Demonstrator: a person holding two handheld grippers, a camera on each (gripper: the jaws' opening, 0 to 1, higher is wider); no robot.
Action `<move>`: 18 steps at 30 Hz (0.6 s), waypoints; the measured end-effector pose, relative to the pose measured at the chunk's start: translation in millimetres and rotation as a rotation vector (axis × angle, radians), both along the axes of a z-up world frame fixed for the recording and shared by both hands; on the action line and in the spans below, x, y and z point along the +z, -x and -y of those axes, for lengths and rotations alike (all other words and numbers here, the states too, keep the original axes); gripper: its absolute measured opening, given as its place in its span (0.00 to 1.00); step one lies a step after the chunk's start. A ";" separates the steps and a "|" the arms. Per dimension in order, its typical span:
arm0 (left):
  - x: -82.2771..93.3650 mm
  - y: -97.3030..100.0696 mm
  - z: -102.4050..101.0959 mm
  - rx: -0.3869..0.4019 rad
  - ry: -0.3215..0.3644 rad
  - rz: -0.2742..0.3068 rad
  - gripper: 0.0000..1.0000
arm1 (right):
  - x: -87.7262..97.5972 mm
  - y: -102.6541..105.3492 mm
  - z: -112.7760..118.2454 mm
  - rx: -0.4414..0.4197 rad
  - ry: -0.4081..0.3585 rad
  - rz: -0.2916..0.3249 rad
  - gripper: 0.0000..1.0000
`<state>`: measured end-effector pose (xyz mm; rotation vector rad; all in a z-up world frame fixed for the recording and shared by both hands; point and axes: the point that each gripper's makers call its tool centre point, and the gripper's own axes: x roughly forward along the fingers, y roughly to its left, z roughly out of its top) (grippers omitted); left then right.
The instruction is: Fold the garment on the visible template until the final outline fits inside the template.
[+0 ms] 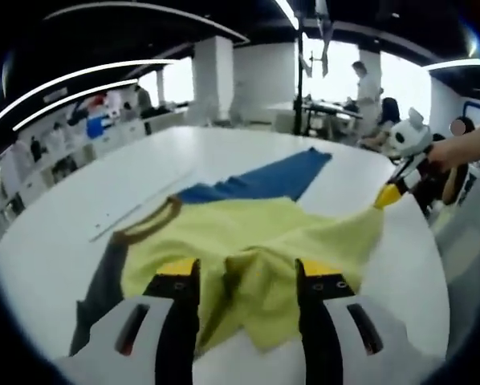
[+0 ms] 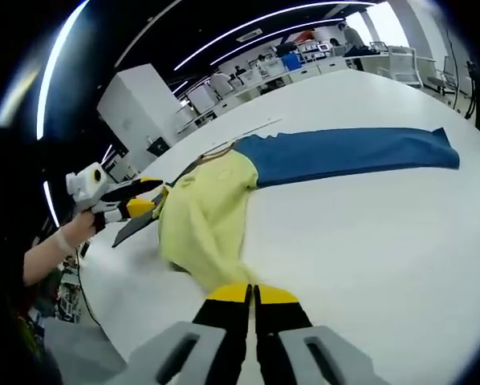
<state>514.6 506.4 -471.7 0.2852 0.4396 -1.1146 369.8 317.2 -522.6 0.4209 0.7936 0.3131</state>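
Note:
A yellow garment with a brown collar, a blue part and a grey sleeve lies on the white table. My left gripper is open, its jaws wide apart with bunched yellow cloth lying between them. In the left gripper view my right gripper comes in from the right, pinching the garment's far yellow edge. In the right gripper view my right gripper is shut on a corner of the yellow garment. The blue part stretches away flat. My left gripper is at the garment's far side.
The round white table has wide bare room beyond the blue part. A thin strip lies on it left of the collar. A person stands at desks behind, near a white pillar. A hand holds the left gripper.

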 end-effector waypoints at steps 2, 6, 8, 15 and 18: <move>3.2 3.7 1.4 -0.006 0.014 -0.009 0.52 | 0.3 0.1 -0.4 -0.001 0.000 0.000 0.00; 9.6 7.7 -0.8 0.002 0.053 -0.040 0.56 | 0.5 0.6 -1.3 0.002 0.002 0.000 0.00; 13.2 10.8 -2.0 0.002 0.052 -0.034 0.56 | 0.5 0.6 -1.3 0.001 0.001 0.000 0.00; 12.9 15.1 -10.1 0.008 0.063 -0.057 0.59 | 0.6 1.2 -2.9 0.005 0.003 -0.003 0.00; 11.4 18.3 -14.3 0.018 0.062 -0.069 0.57 | 0.4 1.1 -2.3 0.006 0.004 -0.004 0.00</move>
